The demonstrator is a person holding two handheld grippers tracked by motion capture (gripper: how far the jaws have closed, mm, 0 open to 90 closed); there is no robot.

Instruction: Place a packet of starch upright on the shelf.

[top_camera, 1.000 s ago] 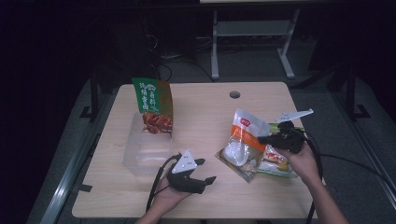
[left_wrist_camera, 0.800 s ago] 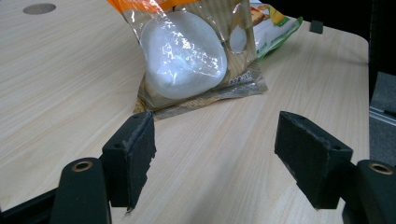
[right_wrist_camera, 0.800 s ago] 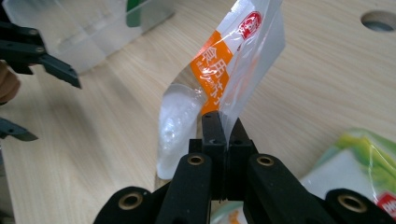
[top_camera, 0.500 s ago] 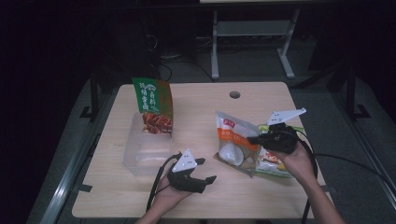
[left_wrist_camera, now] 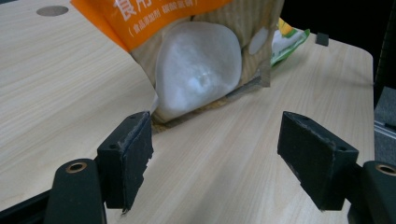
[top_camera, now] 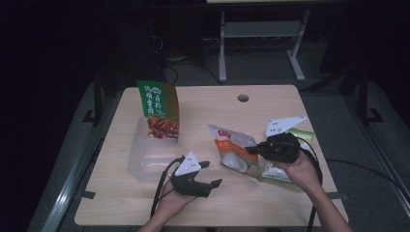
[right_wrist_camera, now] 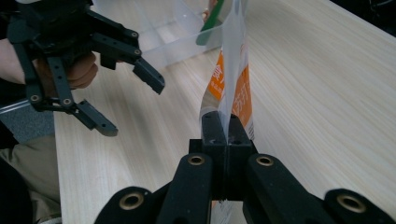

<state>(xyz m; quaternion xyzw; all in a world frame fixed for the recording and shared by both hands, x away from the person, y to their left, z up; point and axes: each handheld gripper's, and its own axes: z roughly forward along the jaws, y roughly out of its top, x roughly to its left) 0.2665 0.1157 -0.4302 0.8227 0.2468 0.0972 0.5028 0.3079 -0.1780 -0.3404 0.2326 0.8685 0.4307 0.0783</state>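
Note:
An orange and white snack bag (top_camera: pixel 233 151) hangs tilted over the table's middle, its lower edge touching the wood. My right gripper (top_camera: pixel 250 148) is shut on the bag's side edge (right_wrist_camera: pixel 232 79), its jaws (right_wrist_camera: pixel 226 133) pressed together on the foil. My left gripper (top_camera: pixel 207 175) rests near the front edge, open and empty. In the left gripper view the bag (left_wrist_camera: pixel 201 70) stands just beyond the wide-open jaws (left_wrist_camera: pixel 215 161). The right gripper view shows the left gripper (right_wrist_camera: pixel 133 107) open at upper left.
A green snack bag (top_camera: pixel 157 108) stands upright in a clear plastic box (top_camera: pixel 142 162) at the table's left. A green and yellow packet (top_camera: pixel 303 136) lies flat under my right hand. A cable hole (top_camera: pixel 242 98) sits at the back.
My right gripper has carried the orange bag leftwards and a little up, off the green and yellow packet and closer to the left gripper. The left gripper has stayed put.

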